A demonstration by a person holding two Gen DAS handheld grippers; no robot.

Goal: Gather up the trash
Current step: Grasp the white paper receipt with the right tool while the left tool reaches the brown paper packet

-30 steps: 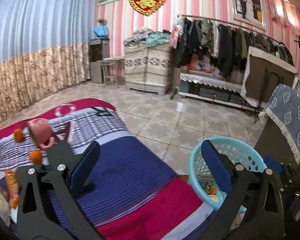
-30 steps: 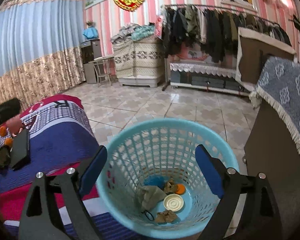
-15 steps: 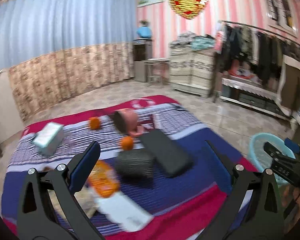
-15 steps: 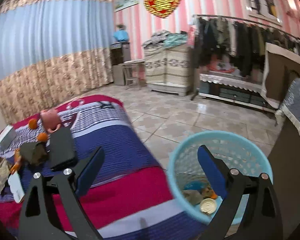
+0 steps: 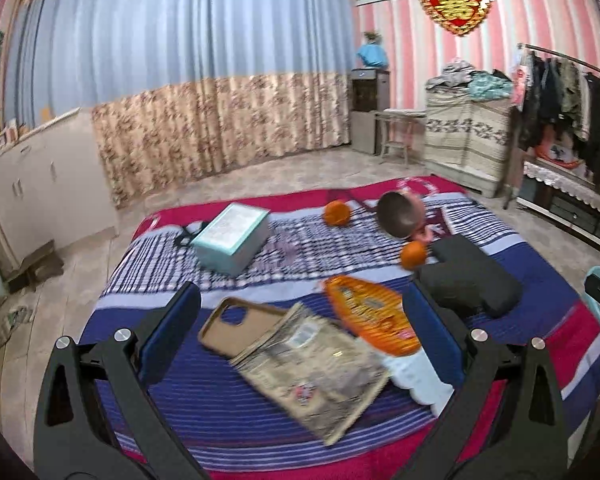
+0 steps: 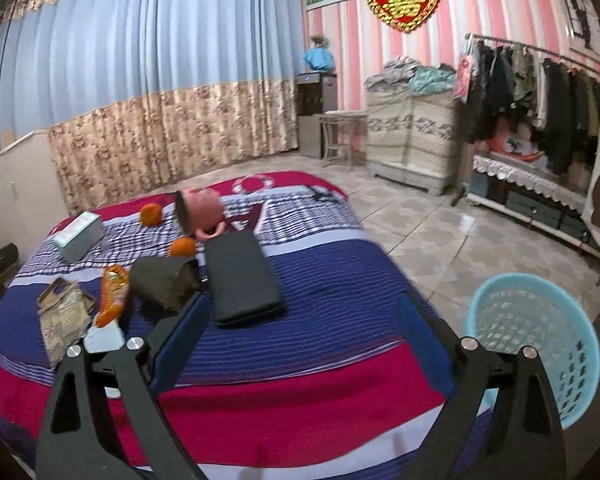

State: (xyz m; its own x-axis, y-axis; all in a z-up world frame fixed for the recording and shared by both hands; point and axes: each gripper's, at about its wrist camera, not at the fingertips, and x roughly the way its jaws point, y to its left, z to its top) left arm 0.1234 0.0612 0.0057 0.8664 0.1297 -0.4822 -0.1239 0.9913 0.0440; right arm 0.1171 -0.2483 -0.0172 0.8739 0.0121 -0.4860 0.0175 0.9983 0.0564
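Observation:
My left gripper (image 5: 300, 332) is open and empty above a flat brown paper wrapper (image 5: 314, 364) on the striped blanket (image 5: 220, 416). An orange snack bag (image 5: 370, 320) and a white wrapper (image 5: 420, 380) lie just right of it; a tan phone case (image 5: 236, 326) lies just left. My right gripper (image 6: 300, 332) is open and empty over the bare blue and red part of the blanket (image 6: 332, 292). The light blue trash basket (image 6: 540, 332) stands on the floor at its right. The same wrapper (image 6: 64, 316) and snack bag (image 6: 114, 294) show far left.
On the blanket lie a teal box (image 5: 232, 240), two oranges (image 5: 337, 213), a pink mug on its side (image 5: 400, 216), a black case (image 6: 240, 276) and a dark pouch (image 6: 164, 280). A clothes rack (image 6: 540, 92) and tiled floor (image 6: 440, 224) are at the right.
Both grippers have swung left, away from the basket and toward the blanket. The left one now hangs over the wrappers; the basket has shifted to the right edge of the right view.

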